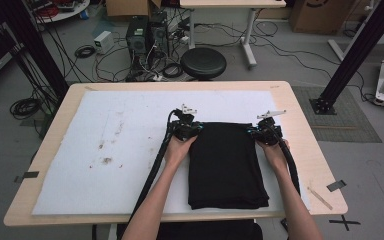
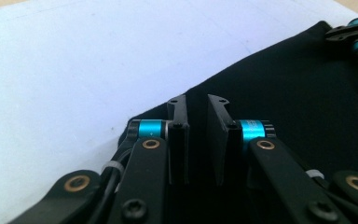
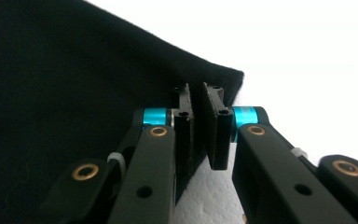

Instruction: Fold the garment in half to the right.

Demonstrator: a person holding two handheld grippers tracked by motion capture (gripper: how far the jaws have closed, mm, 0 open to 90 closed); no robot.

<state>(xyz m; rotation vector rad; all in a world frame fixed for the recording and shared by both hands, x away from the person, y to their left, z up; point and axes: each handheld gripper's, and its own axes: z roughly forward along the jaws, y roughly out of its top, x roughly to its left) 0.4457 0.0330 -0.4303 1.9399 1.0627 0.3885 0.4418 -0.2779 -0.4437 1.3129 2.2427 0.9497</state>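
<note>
A folded black cloth (image 1: 225, 165) lies on the white mat (image 1: 125, 150), right of the table's middle. My left gripper (image 1: 196, 129) is at the cloth's far left corner, held in the person's left hand. In the left gripper view, the jaws (image 2: 196, 100) stand close together with a fold of the cloth (image 2: 284, 84) pinched in the narrow gap. My right gripper (image 1: 256, 133) sits at the far right corner. Its jaws (image 3: 196, 88) are nearly together, clamped on the cloth's edge (image 3: 74, 70) just short of the corner.
The wooden table (image 1: 302, 120) carries the mat, which has brown stains at its left (image 1: 105, 160). Tape strips mark the table's right front corner (image 1: 336, 185). On the floor beyond are a black stool (image 1: 203, 63), computer boxes (image 1: 147, 35) and loose cables. Black frame posts (image 1: 352, 55) stand at both sides.
</note>
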